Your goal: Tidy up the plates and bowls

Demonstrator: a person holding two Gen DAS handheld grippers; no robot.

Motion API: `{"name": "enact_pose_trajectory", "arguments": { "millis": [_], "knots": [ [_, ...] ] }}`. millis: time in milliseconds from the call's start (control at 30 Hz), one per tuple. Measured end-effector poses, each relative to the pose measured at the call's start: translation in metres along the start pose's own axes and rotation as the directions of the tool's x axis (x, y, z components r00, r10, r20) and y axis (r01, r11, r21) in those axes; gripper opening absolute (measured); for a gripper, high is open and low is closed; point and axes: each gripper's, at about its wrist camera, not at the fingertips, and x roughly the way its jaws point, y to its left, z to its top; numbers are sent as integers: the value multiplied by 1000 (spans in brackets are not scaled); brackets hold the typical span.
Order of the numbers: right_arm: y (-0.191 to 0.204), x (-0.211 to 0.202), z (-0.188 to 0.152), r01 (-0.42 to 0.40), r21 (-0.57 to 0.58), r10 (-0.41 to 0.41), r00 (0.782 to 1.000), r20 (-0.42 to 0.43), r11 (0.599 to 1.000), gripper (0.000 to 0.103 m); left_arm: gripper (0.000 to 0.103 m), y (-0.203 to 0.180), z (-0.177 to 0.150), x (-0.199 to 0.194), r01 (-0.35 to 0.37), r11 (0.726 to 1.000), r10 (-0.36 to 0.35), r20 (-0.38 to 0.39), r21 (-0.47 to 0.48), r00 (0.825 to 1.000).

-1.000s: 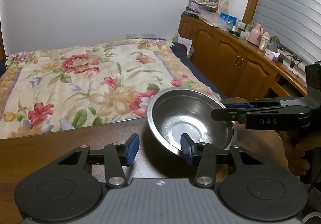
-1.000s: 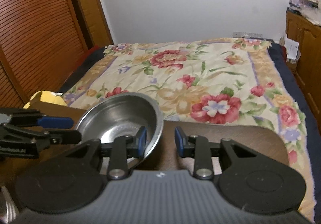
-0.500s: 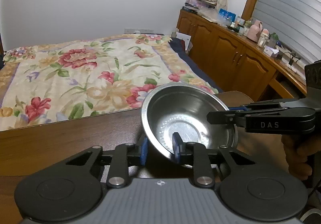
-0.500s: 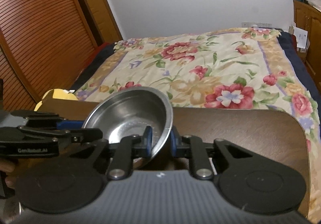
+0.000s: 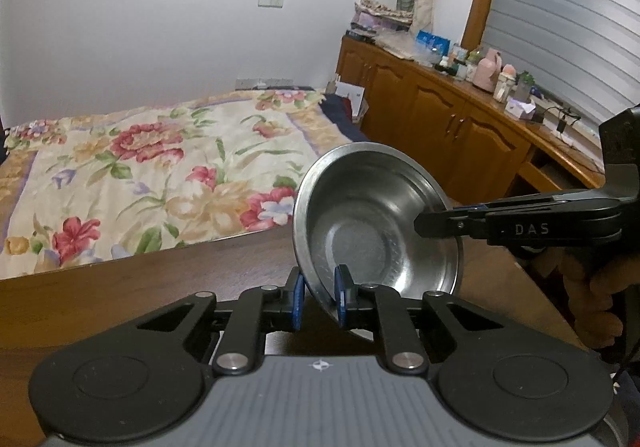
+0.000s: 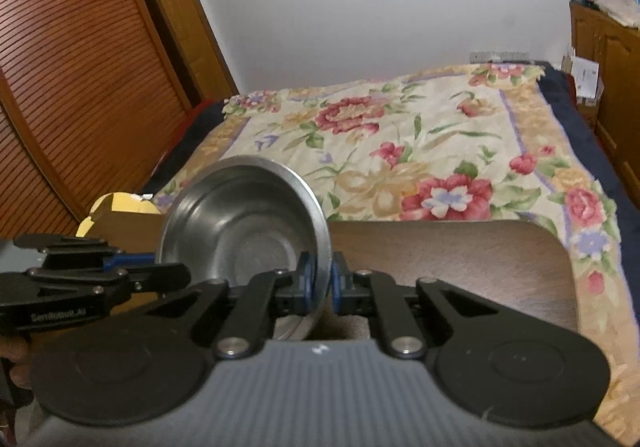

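Bed (image 5: 160, 167) with floral cover lies beyond the desk (image 5: 140, 287). Steel bowl (image 5: 376, 223) is up off the desk's near side, tilted toward me. I have my left gripper (image 5: 318, 297) pinched on its near-left rim and my right gripper (image 6: 320, 279) clamped on the opposite rim. Two-sided hold, I judge, keeps the slick bowl from swinging during the carry.

The round steel bowl (image 5: 376, 223) is plain silver-grey; the cream bedspread (image 5: 152, 175) bears red, pink and yellow flowers with green leaves; the wooden table (image 6: 452, 251) is dark brown
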Motion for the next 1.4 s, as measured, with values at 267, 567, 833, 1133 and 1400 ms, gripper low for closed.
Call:
{"name": "enact_pose_trajectory", "arguments": {
  "millis": [267, 567, 833, 1133, 1400],
  "knots": [
    [14, -35, 0, 32, -27, -31, 998, 53, 999, 11, 17, -17, 0, -27, 19, 1000, -19, 41, 20, 999],
    [26, -70, -4, 54, -39, -50, 994, 99, 998, 11, 17, -35, -4, -69, 37, 998, -42, 95, 52, 995],
    [38, -95, -12, 61, -56, -53, 990, 128, 997, 11, 17, -48, -14, -96, 32, 997, -41, 116, 76, 992],
    [46, -112, -16, 63, -82, -51, 990, 134, 995, 11, 17, -55, -18, -112, 27, 994, -39, 121, 102, 992],
    [51, -128, -26, 68, -98, -55, 990, 133, 993, 11, 17, -60, -25, -127, 37, 992, -52, 124, 123, 991]
  ]
}}
